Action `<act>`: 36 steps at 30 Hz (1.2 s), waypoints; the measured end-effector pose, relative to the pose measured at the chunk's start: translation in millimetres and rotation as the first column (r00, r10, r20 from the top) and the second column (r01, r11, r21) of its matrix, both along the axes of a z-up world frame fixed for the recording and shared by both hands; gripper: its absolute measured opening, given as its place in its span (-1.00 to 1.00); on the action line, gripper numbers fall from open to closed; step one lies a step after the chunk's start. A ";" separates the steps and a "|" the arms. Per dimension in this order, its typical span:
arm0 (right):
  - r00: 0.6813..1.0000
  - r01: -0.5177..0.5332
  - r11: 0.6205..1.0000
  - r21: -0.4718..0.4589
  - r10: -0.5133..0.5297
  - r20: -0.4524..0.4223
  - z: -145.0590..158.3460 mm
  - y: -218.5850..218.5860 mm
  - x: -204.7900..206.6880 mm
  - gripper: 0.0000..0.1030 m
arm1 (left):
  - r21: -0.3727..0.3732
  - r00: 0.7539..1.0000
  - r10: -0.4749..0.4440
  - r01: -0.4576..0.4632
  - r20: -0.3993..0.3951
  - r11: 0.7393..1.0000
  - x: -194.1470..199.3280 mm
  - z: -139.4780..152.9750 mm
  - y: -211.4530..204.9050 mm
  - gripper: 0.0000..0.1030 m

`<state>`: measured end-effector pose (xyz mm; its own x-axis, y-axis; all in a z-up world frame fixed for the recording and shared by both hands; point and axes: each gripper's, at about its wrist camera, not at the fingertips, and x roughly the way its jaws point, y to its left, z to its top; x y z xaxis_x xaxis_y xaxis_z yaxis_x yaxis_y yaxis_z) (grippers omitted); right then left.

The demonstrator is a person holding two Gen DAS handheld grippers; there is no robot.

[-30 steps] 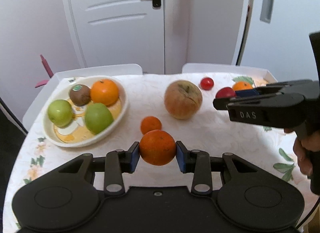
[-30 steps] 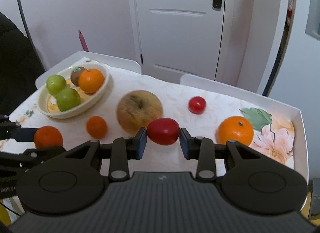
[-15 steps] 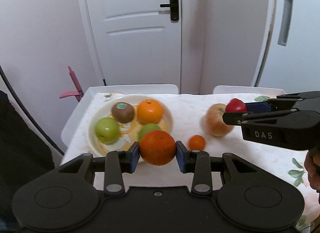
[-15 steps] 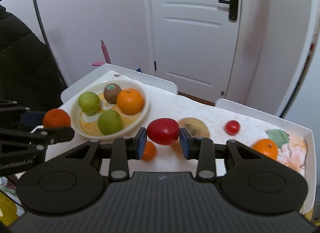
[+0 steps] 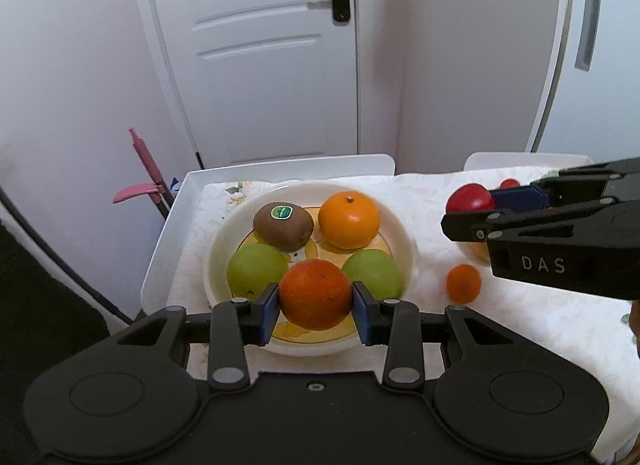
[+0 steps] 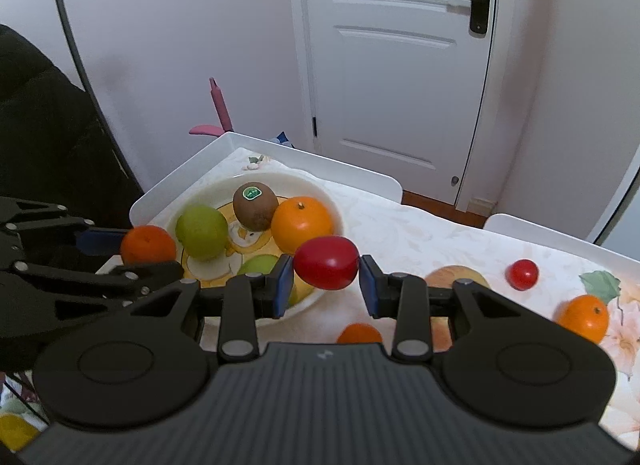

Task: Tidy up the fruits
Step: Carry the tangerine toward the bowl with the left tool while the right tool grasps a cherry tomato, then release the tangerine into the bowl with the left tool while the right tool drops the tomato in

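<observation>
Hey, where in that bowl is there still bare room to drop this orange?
The bowl is crowded at the back: kiwi beside an orange, green apples on either side. Bare floor shows only between the apples at the near rim, under the held orange. More cloth lies open right of the bowl.

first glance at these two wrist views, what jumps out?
Both grippers carry fruit: the left gripper pinches an orange between its fingers just above the near side of the white bowl, and the right gripper holds a red fruit beside the bowl's right rim. The bowl, at the table's left end, already holds a kiwi, an orange and two green apples.
</observation>
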<state>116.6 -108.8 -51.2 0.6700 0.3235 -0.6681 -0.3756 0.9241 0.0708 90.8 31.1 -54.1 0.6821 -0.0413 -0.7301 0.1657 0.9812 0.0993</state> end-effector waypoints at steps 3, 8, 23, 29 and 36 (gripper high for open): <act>1.000 0.018 1.000 -0.001 -0.018 -0.014 -5.5 7.8 7.0 -0.02 | 0.007 0.999 -0.025 0.025 -0.026 1.000 13.2 -10.2 5.6 -0.19; 0.998 0.046 0.999 -0.003 -0.046 -0.033 -13.6 16.1 18.8 -0.02 | 0.023 0.995 -0.061 0.063 -0.080 0.998 31.1 -27.8 11.4 -0.19; 0.993 0.089 0.996 -0.006 -0.089 -0.079 -23.5 21.3 38.0 -0.02 | 0.003 0.981 -0.135 0.137 -0.137 0.991 43.4 -45.2 14.1 0.96; 0.995 0.055 0.998 -0.019 -0.056 -0.087 -17.4 21.7 39.2 -0.02 | -0.034 0.988 -0.104 0.101 -0.112 0.994 36.8 -32.2 23.8 0.96; 0.990 0.021 1.000 -0.010 -0.022 -0.139 -25.1 25.9 51.0 -0.02 | -0.056 0.997 -0.012 0.008 -0.070 0.998 30.4 -20.0 42.1 0.96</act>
<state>167.6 -82.8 -76.3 0.5767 0.3039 -0.7583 -0.3428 0.9326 0.1131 121.1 73.2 -74.0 0.6284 -0.0894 -0.7727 0.1802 0.9831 0.0328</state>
